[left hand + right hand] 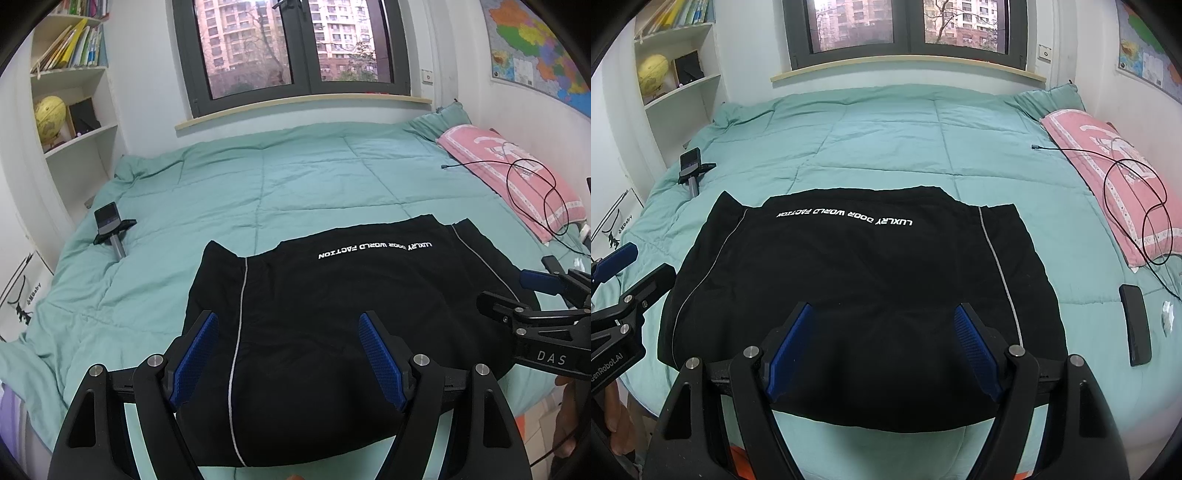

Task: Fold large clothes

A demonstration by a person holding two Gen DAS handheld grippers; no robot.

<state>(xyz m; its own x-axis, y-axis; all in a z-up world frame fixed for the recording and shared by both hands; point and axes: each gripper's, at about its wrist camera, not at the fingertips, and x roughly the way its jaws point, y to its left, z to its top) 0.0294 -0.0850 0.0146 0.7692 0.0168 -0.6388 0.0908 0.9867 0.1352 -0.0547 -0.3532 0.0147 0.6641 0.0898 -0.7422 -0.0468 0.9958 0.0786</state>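
Covering the garment's [857, 295] near hem, both grippers' fingers [975, 343] spread wide.

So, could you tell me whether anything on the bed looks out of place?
A loose black cable loops over the pink pillow onto the quilt. A phone mount lies left of the black garment, a dark case right. The garment itself lies flat.

open quilt [886, 140] beyond; phone [1134, 325] right, tripod [691, 168] left
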